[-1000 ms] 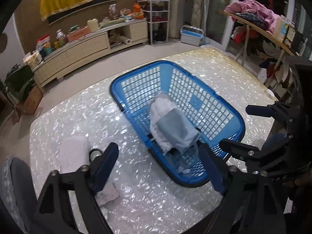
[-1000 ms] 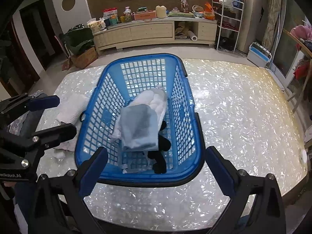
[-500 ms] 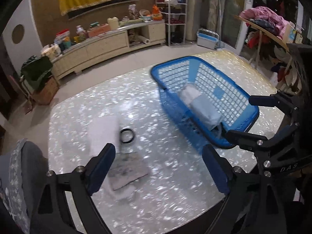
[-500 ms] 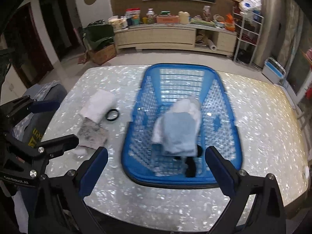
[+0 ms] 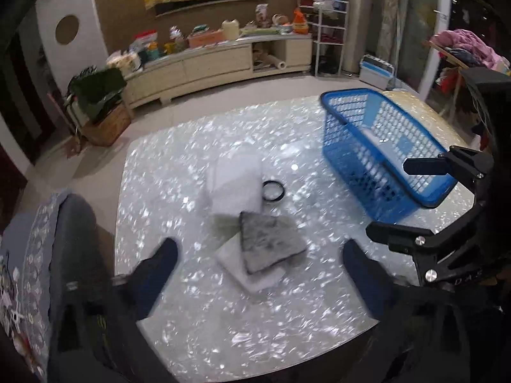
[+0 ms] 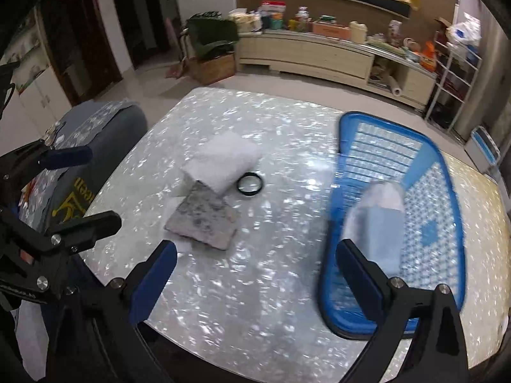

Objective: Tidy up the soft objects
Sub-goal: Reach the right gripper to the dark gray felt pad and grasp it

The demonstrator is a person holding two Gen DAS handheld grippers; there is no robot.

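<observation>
A blue plastic basket (image 5: 383, 146) (image 6: 447, 191) stands on the right of the shiny table and holds folded white and grey cloths (image 6: 380, 214). On the table left of it lie a folded white towel (image 5: 234, 182) (image 6: 223, 159), a grey mottled cloth (image 5: 268, 242) (image 6: 204, 220) on a white cloth (image 5: 252, 271), and a black hair band (image 5: 273, 190) (image 6: 249, 185). My left gripper (image 5: 260, 271) is open and empty, hovering near the grey cloth. My right gripper (image 6: 255, 271) is open and empty above the table between cloths and basket.
The table (image 5: 198, 319) has a glossy pearl surface with its front edge close to me. A grey chair back with a patterned cover (image 5: 48, 255) (image 6: 95, 134) stands at the left. A low cabinet (image 5: 207, 63) lines the far wall.
Both grippers have swung left, away from the basket and toward the loose cloths. The basket has slid to the right side of both views. Both stay open and empty.
</observation>
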